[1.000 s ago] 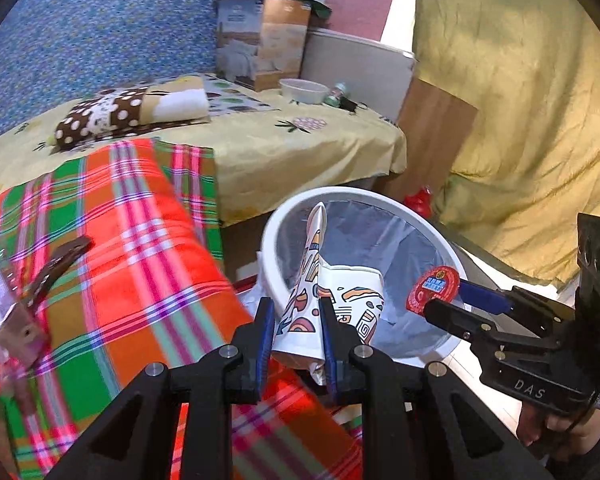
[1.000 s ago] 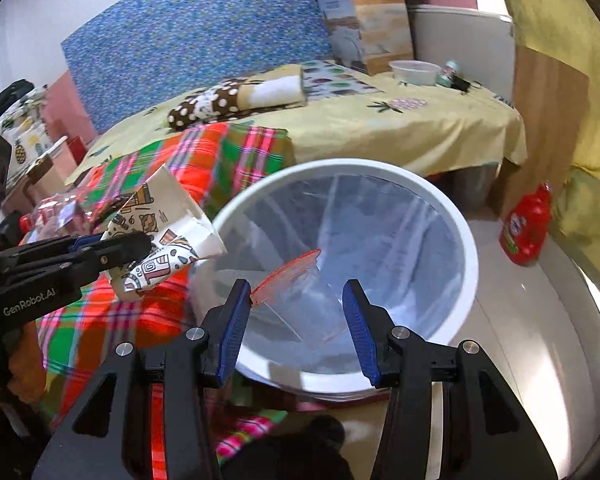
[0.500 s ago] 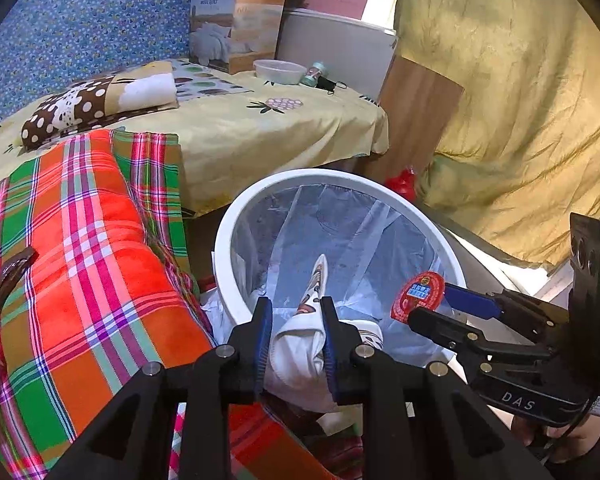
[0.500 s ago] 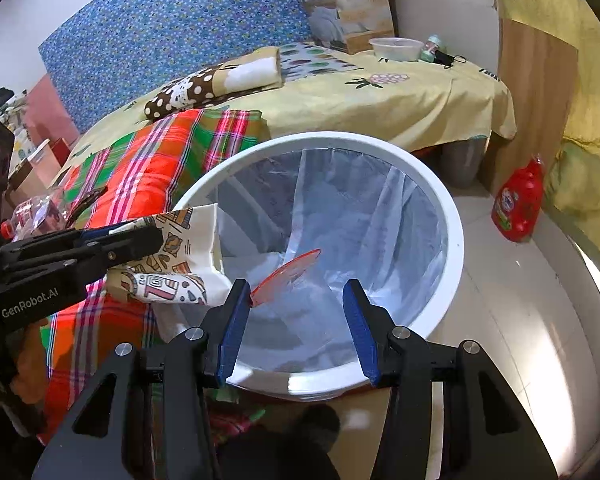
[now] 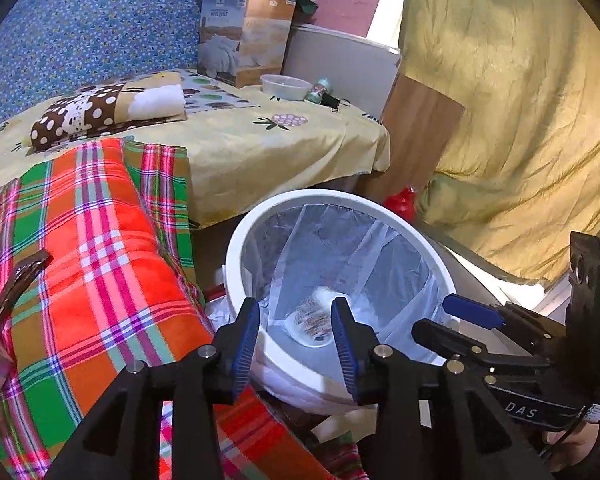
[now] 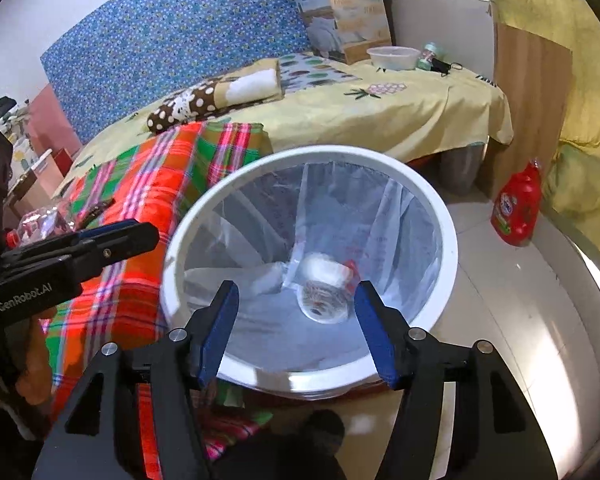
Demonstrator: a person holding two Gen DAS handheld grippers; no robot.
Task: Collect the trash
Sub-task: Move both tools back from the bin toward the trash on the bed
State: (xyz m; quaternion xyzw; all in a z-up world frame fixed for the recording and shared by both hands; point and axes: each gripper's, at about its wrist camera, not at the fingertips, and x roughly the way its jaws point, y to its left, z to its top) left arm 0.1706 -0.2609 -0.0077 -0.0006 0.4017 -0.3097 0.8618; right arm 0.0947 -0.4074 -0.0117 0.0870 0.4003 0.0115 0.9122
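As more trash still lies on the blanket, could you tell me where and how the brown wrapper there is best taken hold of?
Take the brown wrapper by its upper end, which curls up off the plaid blanket. Come from above with the left claw, which is open, empty and nearer; one finger goes on each side of that raised strip. The rest seems to lie flat, offering little to pinch.

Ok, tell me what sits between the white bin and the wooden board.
In the right wrist view, a red bottle stands on the floor between the white bin and the wooden board, apart from the bin.
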